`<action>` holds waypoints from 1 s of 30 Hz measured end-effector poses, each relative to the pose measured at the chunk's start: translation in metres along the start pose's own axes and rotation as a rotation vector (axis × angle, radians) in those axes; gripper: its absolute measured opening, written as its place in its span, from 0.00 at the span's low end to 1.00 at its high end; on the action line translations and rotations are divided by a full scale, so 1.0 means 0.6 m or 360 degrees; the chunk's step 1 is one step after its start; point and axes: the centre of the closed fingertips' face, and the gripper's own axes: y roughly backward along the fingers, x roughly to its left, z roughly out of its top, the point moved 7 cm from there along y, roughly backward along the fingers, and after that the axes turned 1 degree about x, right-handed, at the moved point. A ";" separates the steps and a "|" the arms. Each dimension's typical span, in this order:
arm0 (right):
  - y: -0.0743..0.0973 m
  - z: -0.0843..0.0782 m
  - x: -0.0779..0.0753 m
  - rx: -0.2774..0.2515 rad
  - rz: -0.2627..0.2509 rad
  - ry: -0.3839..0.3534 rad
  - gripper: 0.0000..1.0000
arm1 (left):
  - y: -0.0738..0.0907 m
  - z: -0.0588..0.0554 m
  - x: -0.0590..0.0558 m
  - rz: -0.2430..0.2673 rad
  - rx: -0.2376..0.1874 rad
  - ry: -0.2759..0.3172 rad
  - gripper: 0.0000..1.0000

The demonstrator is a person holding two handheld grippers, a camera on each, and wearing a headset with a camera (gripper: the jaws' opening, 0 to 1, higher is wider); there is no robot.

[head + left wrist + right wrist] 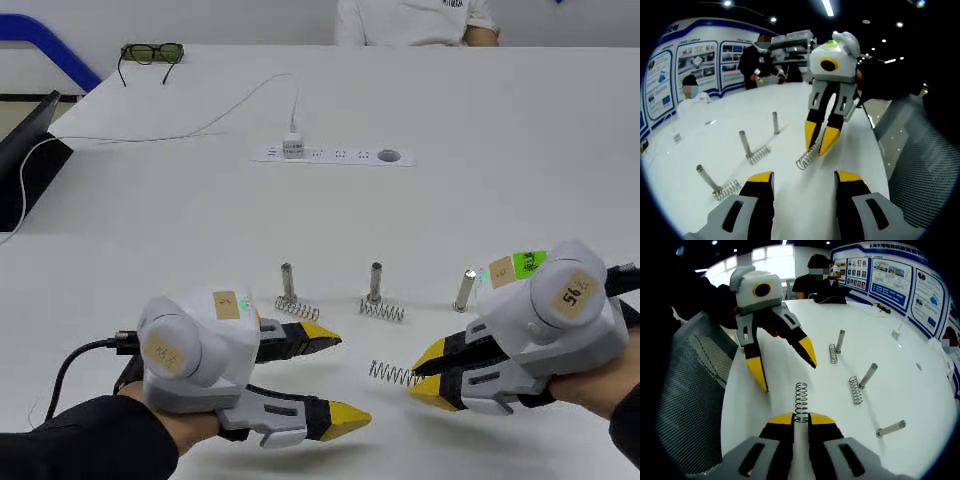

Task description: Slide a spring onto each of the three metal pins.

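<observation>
White bench [150, 220], all three pins upright, springs still off them. Left gripper [350, 378]: jaws spread wide, low over the near edge. Left pin [288, 280] has first spring [297, 308] lying flat against its base. Middle pin [376, 280] is the same, with second spring [382, 311] at its foot. Third spring [393, 373] is pinched by one end in the right gripper [413, 380] and sticks out toward the left gripper. Right pin [465, 290] stands just behind the right gripper.

three bare upright pins [375, 281], springs [381, 311] lying nearby
</observation>
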 end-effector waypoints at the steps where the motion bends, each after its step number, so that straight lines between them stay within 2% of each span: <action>1: -0.001 0.001 0.002 0.0003 0.0006 0.0009 0.12 | -0.001 0.001 -0.003 -0.0010 0.0002 -0.0007 0.48; 9: -0.009 0.005 0.020 0.0028 0.0084 0.0098 0.12 | -0.010 -0.004 -0.021 -0.0099 0.0031 -0.0064 0.37; 22: -0.013 0.009 0.039 0.0043 0.0175 0.0213 0.12 | -0.016 -0.008 -0.038 -0.0201 0.0059 -0.0148 0.19; 30: -0.012 0.009 0.045 0.0065 0.0196 0.0242 0.12 | -0.016 -0.010 -0.042 -0.0208 0.0074 -0.0202 0.14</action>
